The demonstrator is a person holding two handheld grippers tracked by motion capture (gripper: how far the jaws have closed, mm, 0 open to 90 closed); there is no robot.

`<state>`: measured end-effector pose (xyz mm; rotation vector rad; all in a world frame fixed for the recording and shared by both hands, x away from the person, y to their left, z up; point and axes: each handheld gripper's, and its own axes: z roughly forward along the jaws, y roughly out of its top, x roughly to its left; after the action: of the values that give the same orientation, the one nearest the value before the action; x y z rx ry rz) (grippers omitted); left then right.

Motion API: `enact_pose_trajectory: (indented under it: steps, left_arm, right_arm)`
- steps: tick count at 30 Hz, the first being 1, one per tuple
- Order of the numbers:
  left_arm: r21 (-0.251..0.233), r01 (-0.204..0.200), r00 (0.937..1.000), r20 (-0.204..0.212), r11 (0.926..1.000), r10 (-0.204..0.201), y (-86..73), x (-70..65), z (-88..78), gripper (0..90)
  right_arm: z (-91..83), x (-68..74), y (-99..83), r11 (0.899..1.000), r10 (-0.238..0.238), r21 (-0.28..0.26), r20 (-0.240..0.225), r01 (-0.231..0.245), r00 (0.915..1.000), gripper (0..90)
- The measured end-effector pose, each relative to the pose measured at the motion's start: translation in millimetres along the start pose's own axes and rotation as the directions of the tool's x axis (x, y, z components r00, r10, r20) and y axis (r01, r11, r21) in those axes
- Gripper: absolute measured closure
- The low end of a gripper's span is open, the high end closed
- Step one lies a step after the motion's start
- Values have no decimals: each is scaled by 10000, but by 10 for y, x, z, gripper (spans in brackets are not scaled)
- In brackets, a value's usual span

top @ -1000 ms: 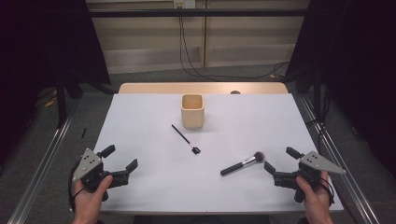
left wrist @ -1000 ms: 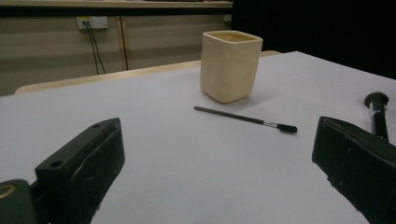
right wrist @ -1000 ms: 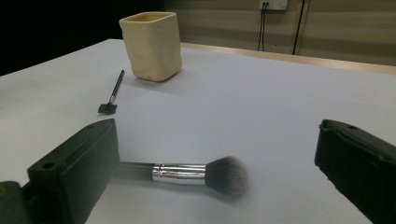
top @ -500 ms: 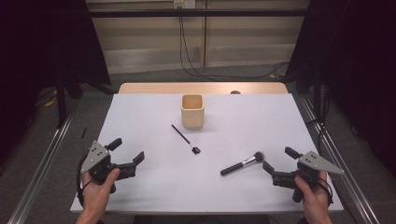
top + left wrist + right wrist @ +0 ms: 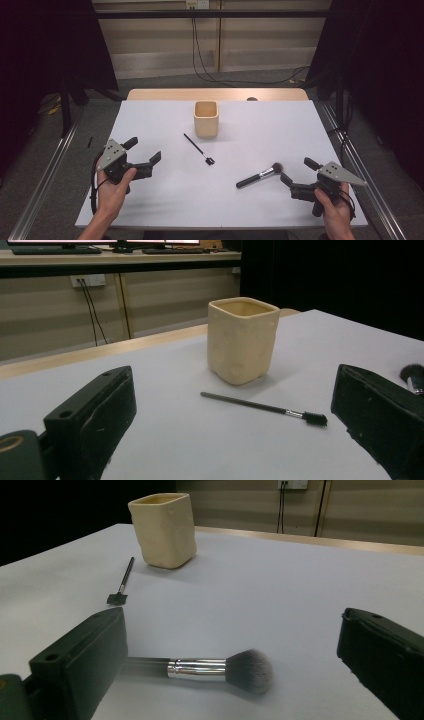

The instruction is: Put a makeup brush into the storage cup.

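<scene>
Right gripper view: wide-apart jaws, one hiding the powder brush (image 5: 220,671) handle's end.

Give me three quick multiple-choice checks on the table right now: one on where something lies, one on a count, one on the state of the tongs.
1. Where does the thin brush lie?
A. inside the cup
B. flat on the table, in front of the cup
C. in the left tongs

2. How many brushes lie on the table?
A. one
B. two
C. three

3. What state are the right tongs in?
A. open, holding nothing
B. shut on the powder brush
C. shut on the cup

Answers: 1 B, it lies on the white surface just on the person's side of the cup. 2 B, the thin brush and the powder brush. 3 A, the jaws stand apart with the powder brush lying between them, ungripped; the left tongs gape too.
</scene>
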<state>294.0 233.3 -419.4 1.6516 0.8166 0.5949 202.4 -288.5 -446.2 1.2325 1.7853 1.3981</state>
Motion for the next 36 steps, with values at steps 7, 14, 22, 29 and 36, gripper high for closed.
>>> enact_pose_trajectory:
  steps: [7, 14, 22, 29, 36]
  left_arm:
    - [-153, -95, 9998, 149, 9998, 97, 147, 18, 135, 37]
    - [-55, -287, 9979, 576, 9996, 290, 179, -18, 330, 35]
    - [194, -81, 9977, 668, 9998, 68, 165, 21, 535, 35]
    - [205, -149, 9970, 763, 9997, 133, 207, 53, 698, 31]
    - [302, -46, 9961, 882, 9995, 19, 230, 35, 929, 28]
  right_arm:
    - [2, -4, -1, 10000, 22, -28, 86, -22, 10000, 0]
    - [1, -2, -1, 10000, 12, -17, 61, -12, 10000, 0]
    - [10, -3, -5, 10000, -29, 44, 91, 28, 10000, 0]
    - [15, 6, -6, 10000, -79, 50, 63, 79, 9999, 0]
    - [21, 3, -5, 10000, -45, 21, 97, 45, 9999, 0]
